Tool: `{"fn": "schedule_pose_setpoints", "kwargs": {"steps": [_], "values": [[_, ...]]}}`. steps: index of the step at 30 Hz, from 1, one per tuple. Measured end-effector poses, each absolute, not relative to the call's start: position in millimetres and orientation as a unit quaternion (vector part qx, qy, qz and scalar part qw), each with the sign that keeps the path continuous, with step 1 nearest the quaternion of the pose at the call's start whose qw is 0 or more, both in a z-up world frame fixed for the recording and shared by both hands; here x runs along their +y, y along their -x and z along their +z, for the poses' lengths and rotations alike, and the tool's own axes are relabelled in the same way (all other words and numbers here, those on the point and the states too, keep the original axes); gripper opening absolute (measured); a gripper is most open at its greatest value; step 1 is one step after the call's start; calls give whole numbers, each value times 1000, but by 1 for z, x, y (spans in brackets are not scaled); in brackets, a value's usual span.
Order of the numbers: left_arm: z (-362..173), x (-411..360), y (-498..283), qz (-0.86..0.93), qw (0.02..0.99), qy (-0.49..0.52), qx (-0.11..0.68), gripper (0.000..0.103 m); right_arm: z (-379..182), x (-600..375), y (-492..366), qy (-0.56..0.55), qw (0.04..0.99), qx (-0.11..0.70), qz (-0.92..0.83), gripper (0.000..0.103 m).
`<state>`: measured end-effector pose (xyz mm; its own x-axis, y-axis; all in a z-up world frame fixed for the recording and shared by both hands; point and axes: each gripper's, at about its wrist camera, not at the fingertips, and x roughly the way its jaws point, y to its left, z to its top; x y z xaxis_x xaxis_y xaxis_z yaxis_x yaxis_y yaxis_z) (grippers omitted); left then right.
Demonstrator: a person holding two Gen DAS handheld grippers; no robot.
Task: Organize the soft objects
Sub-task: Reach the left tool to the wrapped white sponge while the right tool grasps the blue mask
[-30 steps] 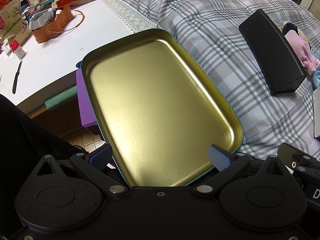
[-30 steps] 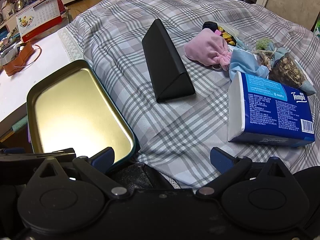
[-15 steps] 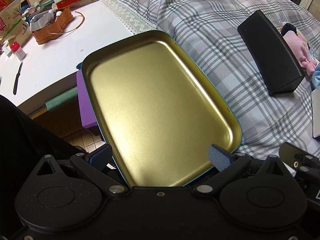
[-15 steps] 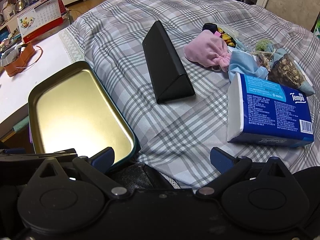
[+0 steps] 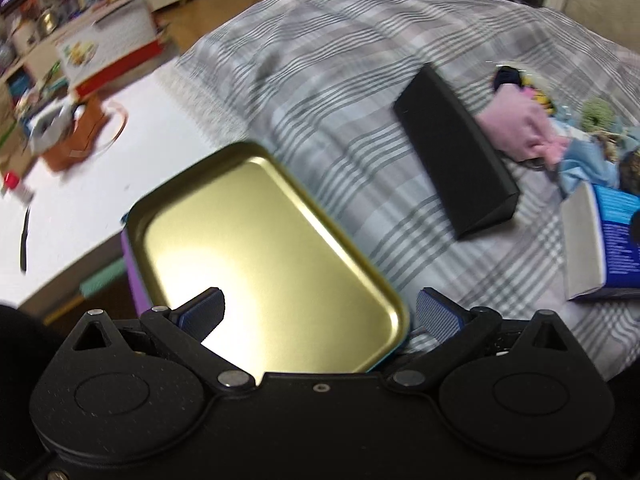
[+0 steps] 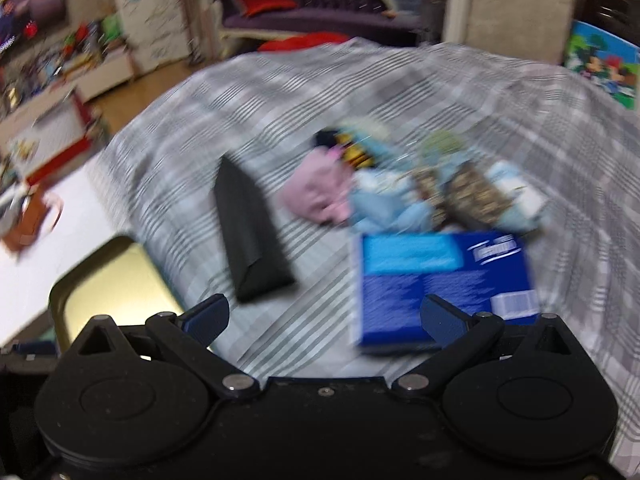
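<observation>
A gold metal tray [image 5: 256, 248] [image 6: 108, 280] lies at the near left edge of the plaid bedspread [image 5: 340, 92] [image 6: 280, 108]. My left gripper [image 5: 320, 314] hovers open over the tray's near end, holding nothing. Soft things sit in a pile further right: a pink pouch [image 5: 520, 128] [image 6: 316, 192], a light blue cloth [image 5: 584, 168] [image 6: 384, 204] and patterned sachets [image 6: 472, 192]. A blue tissue pack [image 5: 608, 240] [image 6: 440, 280] lies in front of them. My right gripper [image 6: 324, 320] is open and empty, just short of the tissue pack. Both views are motion-blurred.
A black triangular case [image 5: 456, 152] [image 6: 252, 236] lies between the tray and the soft pile. A white table [image 5: 88, 184] to the left carries a brown leather holder [image 5: 76, 136], a calendar [image 5: 108, 52] and a knife [image 5: 25, 240]. A purple sofa [image 6: 304, 8] stands beyond the bed.
Both grippers have lifted and swung right, toward the soft pile. The tray now sits lower and further left in both views; the tissue pack is nearer the right gripper's fingers.
</observation>
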<state>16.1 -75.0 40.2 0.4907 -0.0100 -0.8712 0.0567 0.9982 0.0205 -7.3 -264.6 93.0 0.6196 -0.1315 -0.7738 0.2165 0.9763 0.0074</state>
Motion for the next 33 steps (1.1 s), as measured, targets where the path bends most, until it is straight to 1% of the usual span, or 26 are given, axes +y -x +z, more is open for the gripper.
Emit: {"fn": "schedule_pose_setpoints", "kwargs": {"steps": [10,19,27,33], "values": [[53,-128,-32,-67,864,-57,495,99,106,-358,12,-108,894,393,-187,102],[69,-163,-51,-125,860,-78,488,99,105,-437,2,-173,869,378,-269,102],[85,-182,-89,-157,851,-70,497,98,85,-495,-37,-256,836,402,-272,101],[91,-197,-122,-149,855,-81,491,98,61,-497,-70,-278,816,424,-277,102]]}}
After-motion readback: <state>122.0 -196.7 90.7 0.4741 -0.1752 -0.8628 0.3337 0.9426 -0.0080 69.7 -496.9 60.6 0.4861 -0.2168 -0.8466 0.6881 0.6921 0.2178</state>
